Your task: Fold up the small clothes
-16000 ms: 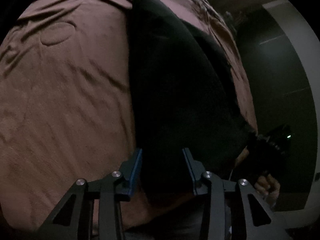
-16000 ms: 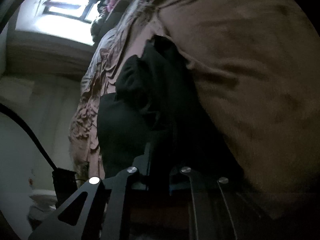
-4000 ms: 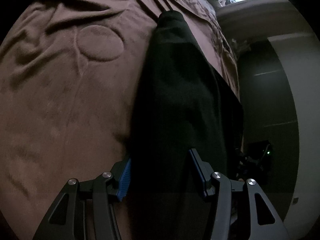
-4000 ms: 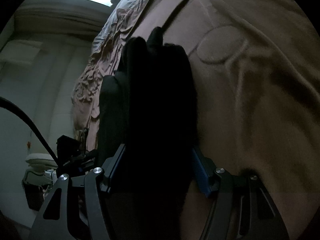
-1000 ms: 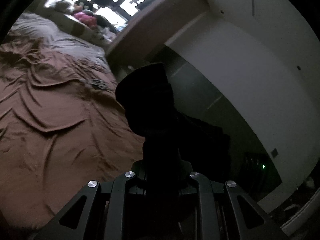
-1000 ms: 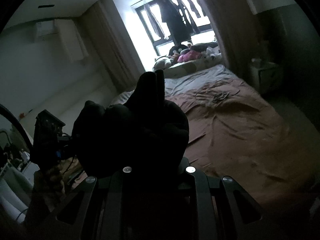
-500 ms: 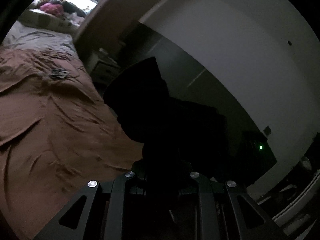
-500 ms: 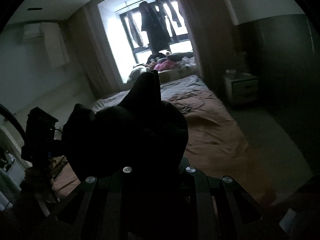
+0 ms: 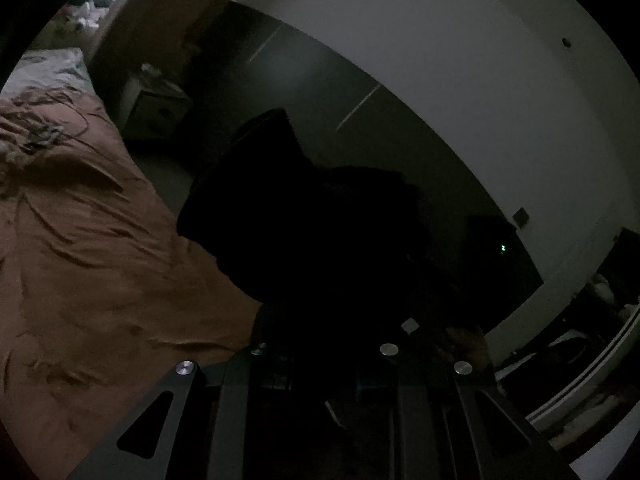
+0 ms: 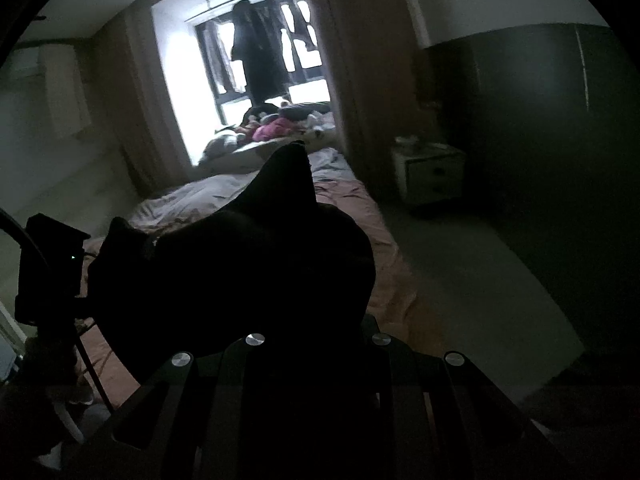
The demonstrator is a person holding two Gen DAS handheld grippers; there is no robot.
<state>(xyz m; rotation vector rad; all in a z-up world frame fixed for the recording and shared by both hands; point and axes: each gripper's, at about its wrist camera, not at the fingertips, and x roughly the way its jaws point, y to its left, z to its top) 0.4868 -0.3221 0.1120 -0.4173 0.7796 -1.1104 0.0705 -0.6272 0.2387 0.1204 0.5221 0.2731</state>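
Left wrist view – left gripper point(image 9: 320, 344) jaws nearly closed, pinching black garment point(image 9: 296, 224) held up beside brown bed point(image 9: 88, 264); right gripper point(image 10: 316, 332) likewise clamps it – bunched, lifted.

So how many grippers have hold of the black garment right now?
2. The left gripper and the right gripper each clamp a bunched part of the black garment, held up off the brown bed; fingertips hidden by cloth.
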